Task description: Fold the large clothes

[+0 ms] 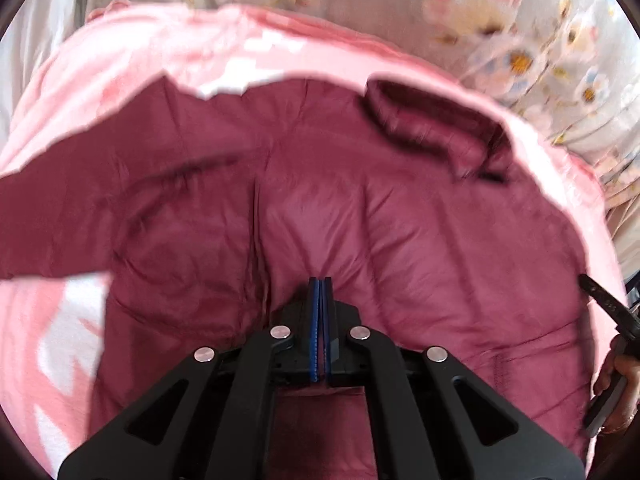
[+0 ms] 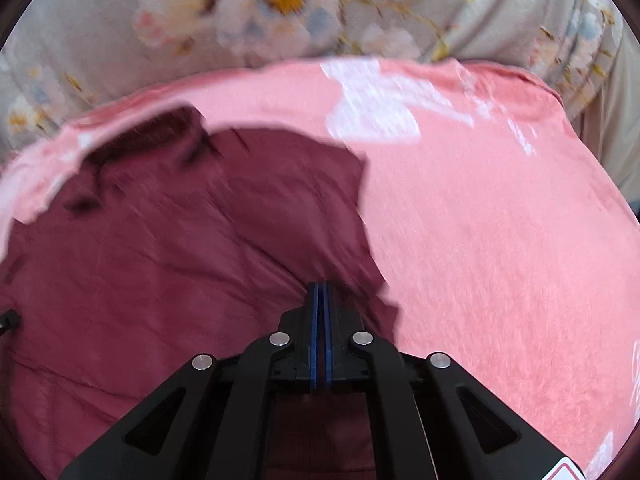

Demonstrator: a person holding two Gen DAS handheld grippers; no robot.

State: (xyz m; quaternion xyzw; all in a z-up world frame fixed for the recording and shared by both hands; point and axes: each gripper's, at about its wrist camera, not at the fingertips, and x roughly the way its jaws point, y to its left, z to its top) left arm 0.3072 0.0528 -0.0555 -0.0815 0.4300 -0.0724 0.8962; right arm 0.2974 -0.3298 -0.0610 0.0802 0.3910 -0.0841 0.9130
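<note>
Pink blanket (image 2: 500, 240) carries a maroon collared shirt (image 1: 320, 208), hem pinched in the closed left gripper (image 1: 321, 284) and right gripper (image 2: 321, 286), next carried toward twelve o'clock collar (image 1: 432, 116).

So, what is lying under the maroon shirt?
A pink blanket with white patches shows around the maroon shirt on the far side and both flanks, with floral bedding beyond it. Whatever lies directly beneath the shirt is covered by it.
</note>
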